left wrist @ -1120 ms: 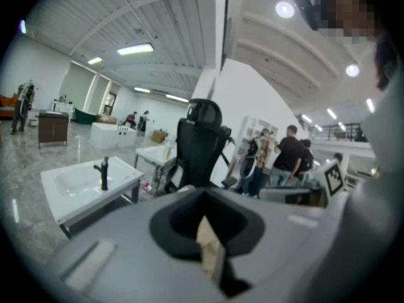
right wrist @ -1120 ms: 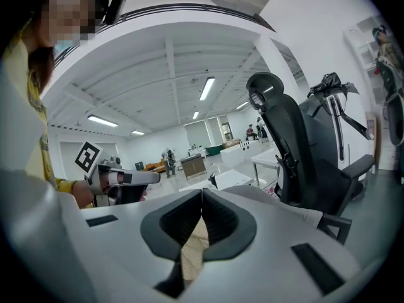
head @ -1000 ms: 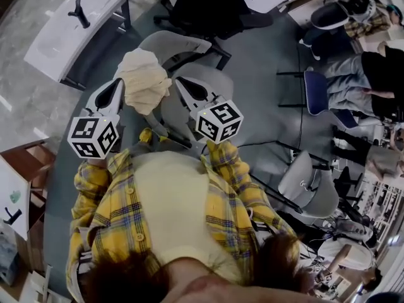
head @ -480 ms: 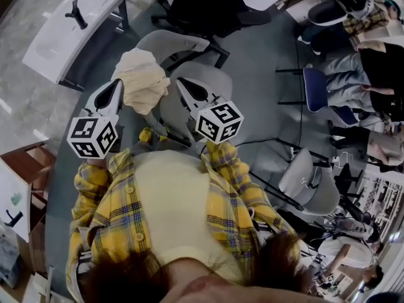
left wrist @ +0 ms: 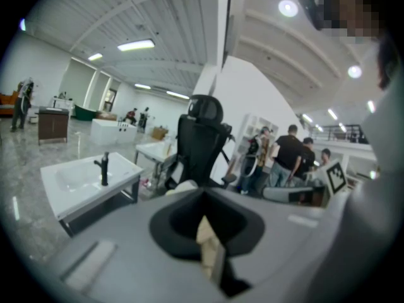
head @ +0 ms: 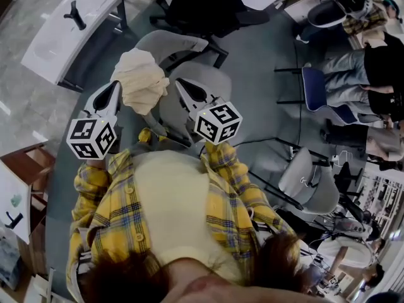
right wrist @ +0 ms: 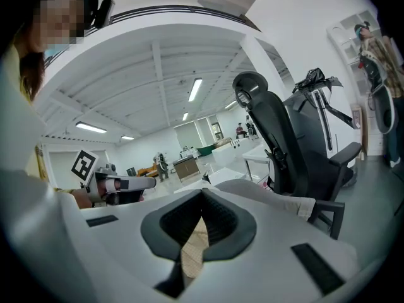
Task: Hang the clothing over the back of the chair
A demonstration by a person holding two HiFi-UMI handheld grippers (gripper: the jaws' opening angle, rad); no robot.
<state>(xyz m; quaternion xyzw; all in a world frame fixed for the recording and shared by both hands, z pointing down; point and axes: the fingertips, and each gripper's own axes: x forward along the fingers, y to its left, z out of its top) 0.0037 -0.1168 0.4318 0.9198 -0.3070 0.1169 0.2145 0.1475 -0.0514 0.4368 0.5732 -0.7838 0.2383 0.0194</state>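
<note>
The left gripper (head: 117,84) and right gripper (head: 179,83) clamp their jaws on the bunched, crumpled cream clothing (head: 142,79).

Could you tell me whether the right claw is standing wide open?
No, the right claw is shut, pinching a strip of the cream clothing between its jaws in the right gripper view.

I'm standing in a big open hall, on a dark grey floor (head: 265,100) that turns to pale polished stone (head: 25,106) off to my left. A white washbasin counter (head: 66,27) with a black tap (head: 78,14) stands there, with a black high-backed office chair (left wrist: 199,141) near it and a blue chair (head: 319,90) to my right. Strip lights (left wrist: 136,45) line the white ribbed ceiling (left wrist: 164,17).
</note>
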